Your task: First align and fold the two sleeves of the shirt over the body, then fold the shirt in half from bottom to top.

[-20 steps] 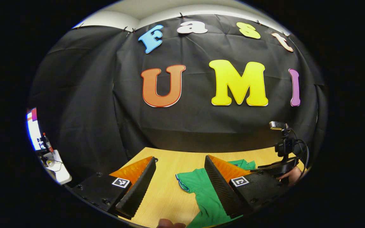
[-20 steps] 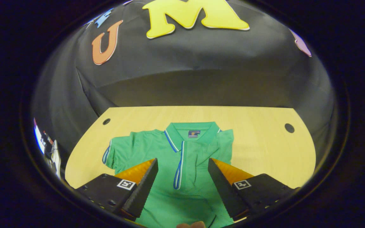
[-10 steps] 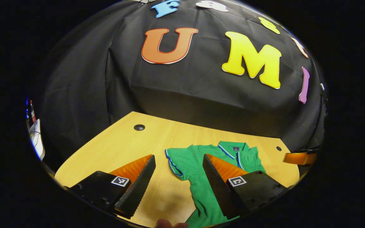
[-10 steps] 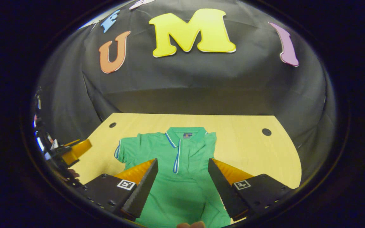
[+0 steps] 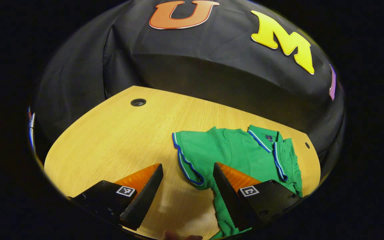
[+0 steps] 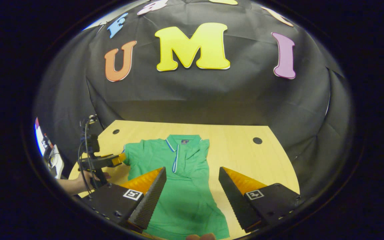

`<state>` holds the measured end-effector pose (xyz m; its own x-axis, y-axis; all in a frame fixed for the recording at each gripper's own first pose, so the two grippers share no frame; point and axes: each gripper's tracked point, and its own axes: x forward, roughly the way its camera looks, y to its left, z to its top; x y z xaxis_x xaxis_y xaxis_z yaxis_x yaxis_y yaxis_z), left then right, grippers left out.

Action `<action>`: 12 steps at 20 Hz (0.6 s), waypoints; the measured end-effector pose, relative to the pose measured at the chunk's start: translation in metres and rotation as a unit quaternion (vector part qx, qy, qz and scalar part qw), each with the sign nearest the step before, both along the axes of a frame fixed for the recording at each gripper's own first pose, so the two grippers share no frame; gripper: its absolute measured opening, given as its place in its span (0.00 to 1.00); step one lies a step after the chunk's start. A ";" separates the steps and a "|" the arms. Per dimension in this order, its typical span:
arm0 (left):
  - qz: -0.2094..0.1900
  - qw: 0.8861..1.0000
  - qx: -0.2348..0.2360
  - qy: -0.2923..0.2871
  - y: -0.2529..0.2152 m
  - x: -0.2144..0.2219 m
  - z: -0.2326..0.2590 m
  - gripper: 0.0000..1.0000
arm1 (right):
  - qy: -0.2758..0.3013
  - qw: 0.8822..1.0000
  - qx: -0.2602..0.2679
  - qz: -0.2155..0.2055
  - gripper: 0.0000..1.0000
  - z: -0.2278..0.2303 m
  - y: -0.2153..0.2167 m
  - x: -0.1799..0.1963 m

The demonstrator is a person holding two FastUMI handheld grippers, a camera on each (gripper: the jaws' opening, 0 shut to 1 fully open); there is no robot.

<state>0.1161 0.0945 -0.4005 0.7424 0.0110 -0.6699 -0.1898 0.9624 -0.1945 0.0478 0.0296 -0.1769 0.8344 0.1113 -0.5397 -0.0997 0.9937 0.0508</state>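
Now the green polo shirt with blue-and-white trim (image 6: 182, 180) lies flat on the light wooden table (image 5: 112, 133), collar toward the black cloth wall. Its right sleeve (image 6: 202, 150) is already folded over the body, while its left sleeve (image 5: 187, 155) is spread out on the wood. The left gripper (image 5: 187, 191) hangs just above this sleeve's trimmed edge with its jaws released and empty, probably to pick up the cuff for the second fold. The right gripper (image 6: 192, 196) waits above the shirt's lower body, also released and holding nothing. The right gripper view shows the left gripper and a hand (image 6: 88, 178) beside the spread sleeve; the left gripper view gives the sleeve hem close.
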 end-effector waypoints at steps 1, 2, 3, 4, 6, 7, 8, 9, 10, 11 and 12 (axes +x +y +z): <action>-0.002 1.000 -0.001 0.007 -0.001 0.001 -0.005 0.96 | 0.005 1.000 0.001 -0.003 0.96 -0.003 -0.002 -0.004; -0.005 1.000 -0.002 0.013 -0.001 0.002 -0.008 0.96 | 0.011 1.000 0.005 -0.006 0.96 -0.006 -0.003 -0.006; -0.006 1.000 -0.002 0.017 -0.002 0.003 -0.012 0.94 | 0.015 1.000 0.008 -0.012 0.96 -0.008 -0.006 -0.008; -0.006 1.000 -0.004 0.019 -0.004 0.004 -0.015 0.91 | 0.019 1.000 0.009 -0.018 0.96 -0.010 -0.009 -0.009; -0.001 1.000 0.006 0.020 -0.002 0.006 -0.016 0.90 | 0.023 0.999 0.006 -0.028 0.96 -0.014 -0.018 -0.009; -0.003 1.000 0.011 0.019 -0.002 0.009 -0.018 0.75 | 0.023 0.999 0.005 -0.031 0.93 -0.013 -0.021 -0.009; -0.005 1.000 0.019 0.023 -0.001 0.010 -0.020 0.72 | 0.023 0.999 0.005 -0.034 0.96 -0.013 -0.023 -0.010; -0.007 0.999 0.028 0.024 0.000 0.010 -0.021 0.61 | 0.020 0.999 0.004 -0.036 0.96 -0.011 -0.025 -0.010; -0.008 0.999 0.040 0.027 0.002 0.012 -0.022 0.56 | 0.017 0.999 0.001 -0.037 0.96 -0.010 -0.028 -0.009; -0.007 0.998 0.047 0.029 0.003 0.013 -0.024 0.43 | 0.015 0.999 -0.002 -0.036 0.96 -0.009 -0.029 -0.011; -0.011 0.998 0.048 0.027 0.001 0.016 -0.023 0.32 | 0.014 0.999 -0.003 -0.037 0.96 -0.008 -0.030 -0.011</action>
<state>0.1325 0.0959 -0.4234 0.7061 0.0620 -0.7054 -0.1768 0.9800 -0.0908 0.0369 -0.0008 -0.1850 0.8247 0.0467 -0.5637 -0.0248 0.9986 0.0464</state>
